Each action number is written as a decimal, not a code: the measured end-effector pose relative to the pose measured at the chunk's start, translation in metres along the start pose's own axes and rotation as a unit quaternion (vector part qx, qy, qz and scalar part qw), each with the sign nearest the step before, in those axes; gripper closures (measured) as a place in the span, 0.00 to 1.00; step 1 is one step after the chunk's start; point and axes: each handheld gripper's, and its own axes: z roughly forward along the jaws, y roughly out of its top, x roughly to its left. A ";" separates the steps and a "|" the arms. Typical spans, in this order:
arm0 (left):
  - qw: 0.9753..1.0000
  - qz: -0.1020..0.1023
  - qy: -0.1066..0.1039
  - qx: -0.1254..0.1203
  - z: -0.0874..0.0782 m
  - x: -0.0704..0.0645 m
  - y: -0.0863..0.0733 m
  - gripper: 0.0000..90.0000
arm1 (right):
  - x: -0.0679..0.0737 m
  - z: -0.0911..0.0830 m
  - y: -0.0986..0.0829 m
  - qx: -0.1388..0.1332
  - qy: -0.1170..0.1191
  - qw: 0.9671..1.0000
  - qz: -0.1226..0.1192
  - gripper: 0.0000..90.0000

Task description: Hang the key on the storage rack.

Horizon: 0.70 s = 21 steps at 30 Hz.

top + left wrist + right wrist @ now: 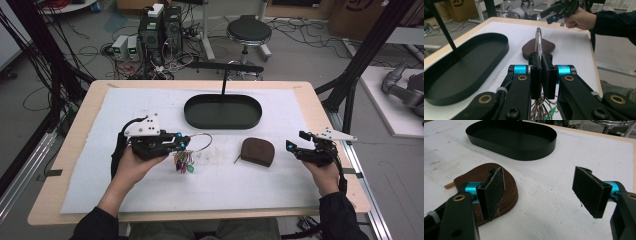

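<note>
High view: I see left claw [186, 145] clamped on silver wire key ring [201, 142] with coloured tags, above white mat on worktop [80, 125]. Brown leather zip pouch [258, 151] lies between claws, near black oval tray [223, 111].

Left gripper view: jaws pressed together on ring [538, 41].

Right gripper view: right claw [544, 191] wide apart, empty, just beside pouch [486, 172].

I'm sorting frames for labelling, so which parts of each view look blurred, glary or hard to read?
High view: even, soft light, but the key bunch under the left claw is too small to read. Left gripper view: the metal ring catches a bright glint; the near arms fall soft. Right gripper view: the brown pouch and black tray are sharp, with the right claw open.
</note>
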 end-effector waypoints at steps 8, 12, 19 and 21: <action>1.000 0.012 0.022 -0.017 0.006 0.015 0.026 0.96 | -0.001 0.000 0.000 0.000 -0.001 1.000 0.000 0.29; 0.999 0.015 0.031 -0.020 0.010 0.021 0.034 0.96 | -0.001 0.000 0.000 0.000 -0.002 1.000 0.003 0.29; 0.998 0.022 0.059 -0.022 0.015 0.041 0.050 0.96 | -0.003 0.001 0.000 -0.001 -0.004 1.000 0.001 0.30; 0.997 0.018 0.073 -0.030 0.017 0.050 0.054 0.96 | -0.003 0.001 0.000 0.000 -0.003 1.000 0.001 0.29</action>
